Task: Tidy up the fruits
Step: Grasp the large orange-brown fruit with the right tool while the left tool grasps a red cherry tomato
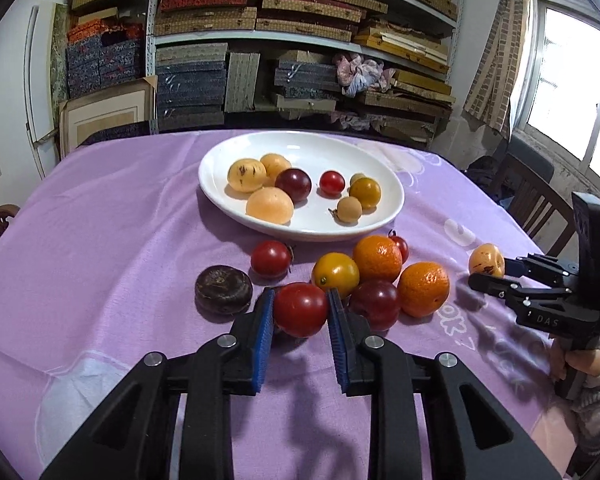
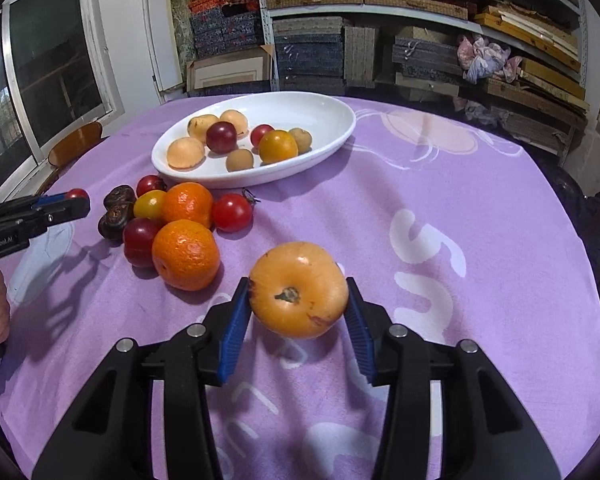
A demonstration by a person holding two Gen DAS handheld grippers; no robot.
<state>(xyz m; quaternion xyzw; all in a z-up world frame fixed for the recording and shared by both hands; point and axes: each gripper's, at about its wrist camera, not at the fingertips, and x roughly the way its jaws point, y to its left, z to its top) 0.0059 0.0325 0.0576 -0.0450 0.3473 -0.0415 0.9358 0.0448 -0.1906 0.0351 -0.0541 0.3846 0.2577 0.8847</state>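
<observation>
My left gripper [image 1: 300,291] is shut on a red tomato [image 1: 300,312], which hangs just above the purple cloth; the tomato [image 2: 76,193] also shows at the left gripper's tips [image 2: 74,200] in the right wrist view. My right gripper [image 2: 297,280] is shut on a yellow-orange fruit [image 2: 298,292] with a brown stem scar, both blue pads against its sides. A white oval plate [image 1: 300,236] behind holds several fruits. On the cloth before the plate lie two oranges [image 1: 378,258], a yellow tomato [image 1: 335,275], a dark red plum [image 1: 374,304] and a red tomato [image 1: 271,259].
A dark brown flat fruit [image 1: 223,288] lies left of the pile, and a small red tomato [image 1: 399,246] sits by the plate's rim. Shelves stacked with boxes [image 1: 300,40] stand behind the table. Wooden chairs [image 1: 536,200] stand at the table's sides.
</observation>
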